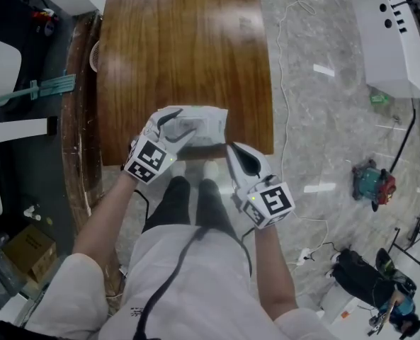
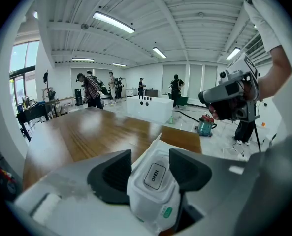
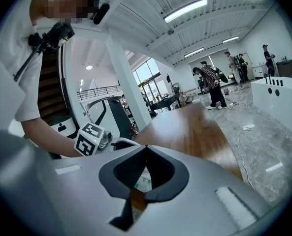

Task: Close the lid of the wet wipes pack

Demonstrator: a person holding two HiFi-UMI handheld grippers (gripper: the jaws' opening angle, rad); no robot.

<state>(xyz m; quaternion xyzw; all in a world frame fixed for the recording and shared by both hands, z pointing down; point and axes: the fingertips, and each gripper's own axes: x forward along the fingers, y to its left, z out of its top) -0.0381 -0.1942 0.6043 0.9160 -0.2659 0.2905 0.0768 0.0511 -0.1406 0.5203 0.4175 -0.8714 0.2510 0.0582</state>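
The left gripper (image 2: pixel 149 167) is clamped on the pack (image 2: pixel 151 196); one jaw stands at each side of it, so the pack cannot slide while its top is pressed. The lid (image 2: pixel 154 175), with the word OPEN on it, faces up between the jaws; it looks flat on the pack, but I cannot tell if it is snapped in.

The right gripper (image 3: pixel 146 149) has its jaws together and holds nothing; I judge that it is shut so that the joined tips can serve as one blunt finger for pushing the lid down. It hangs just beside the pack, off the near right corner of the table (image 1: pixel 181 48).

The pack lies at the near edge of the table, close to the person; there both grippers reach it easily.
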